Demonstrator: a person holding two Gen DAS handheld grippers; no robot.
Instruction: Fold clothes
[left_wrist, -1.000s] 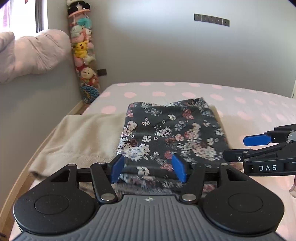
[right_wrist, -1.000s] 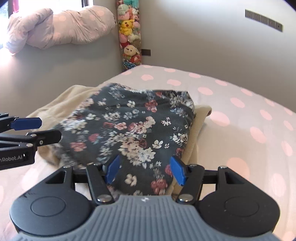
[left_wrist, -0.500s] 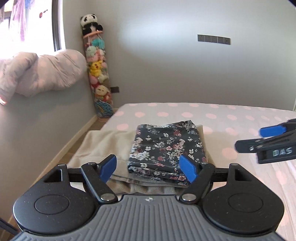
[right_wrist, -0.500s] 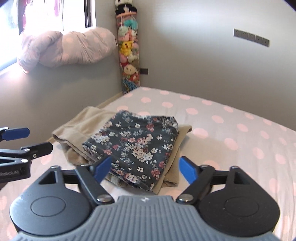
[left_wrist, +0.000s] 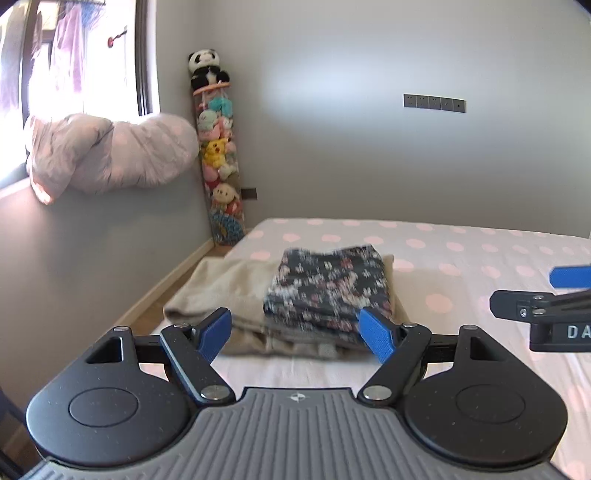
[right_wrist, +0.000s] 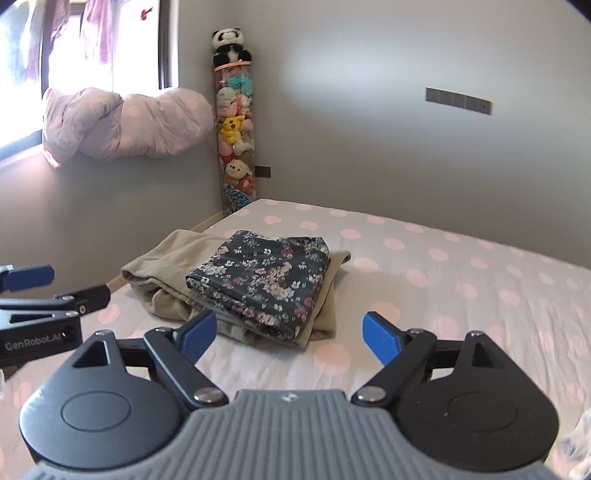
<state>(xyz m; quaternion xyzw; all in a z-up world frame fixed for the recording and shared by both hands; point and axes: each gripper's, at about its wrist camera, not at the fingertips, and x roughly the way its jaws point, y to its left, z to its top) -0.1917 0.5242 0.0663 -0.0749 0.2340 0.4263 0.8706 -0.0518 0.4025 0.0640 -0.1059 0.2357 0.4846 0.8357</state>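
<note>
1. Two garments lie stacked on the polka-dot bed (right_wrist: 443, 280): one folded floral garment (right_wrist: 266, 280) on top of one beige garment (right_wrist: 162, 266).
2. The stack sits ahead of both tools, apart from their fingers.
3. The left gripper (left_wrist: 297, 334) has its jaws spread wide, nothing between the pads.
4. The right gripper (right_wrist: 288, 334) has its jaws opening and holds nothing; the stack lies ahead and slightly left of it.
5. One tall tube of plush toys (right_wrist: 236, 125) stands in the far corner, one panda on top.
6. One rolled duvet (right_wrist: 122, 125) rests on the windowsill, far left.
</note>
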